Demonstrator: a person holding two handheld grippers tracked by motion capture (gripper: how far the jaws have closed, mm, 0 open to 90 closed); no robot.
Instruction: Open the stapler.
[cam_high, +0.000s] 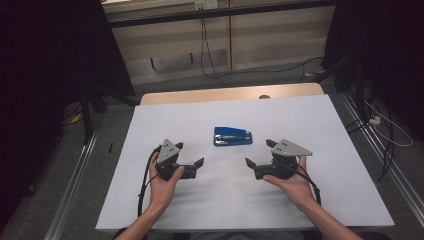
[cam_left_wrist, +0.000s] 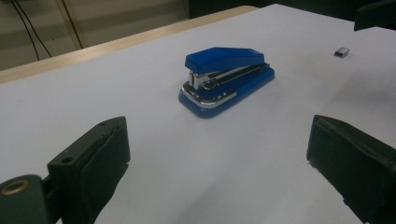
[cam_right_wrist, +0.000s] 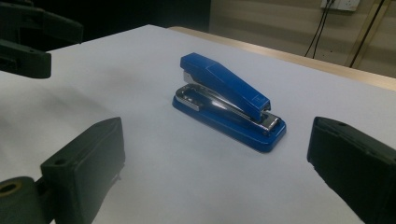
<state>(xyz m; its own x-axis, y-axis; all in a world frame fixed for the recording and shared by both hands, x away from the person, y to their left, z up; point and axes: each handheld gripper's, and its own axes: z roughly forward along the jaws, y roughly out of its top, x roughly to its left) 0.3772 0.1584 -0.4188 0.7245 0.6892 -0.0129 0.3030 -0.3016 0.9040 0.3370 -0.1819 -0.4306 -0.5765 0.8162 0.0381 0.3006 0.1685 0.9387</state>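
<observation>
Centrally, blue stapler (cam_high: 232, 136) amid bare white table (cam_high: 320, 125), both grippers (cam_high: 189, 161) (cam_high: 260, 161) wide apart.

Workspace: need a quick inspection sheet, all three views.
Surface: white table top, flat; wooden edge along its far side.
Job's things: blue stapler lying closed near the middle, untouched, between and ahead of both grippers.
Clutter: one small metal piece on the white top beyond the stapler in the left gripper view; too small to identify.
Grippers: left gripper and right gripper both open, empty, held just above the top, pointing inward.
Cables: a black cable trails from each gripper; more cables on the floor at right and hanging behind.
Surroundings: grey floor, dark curtains at both sides.
</observation>
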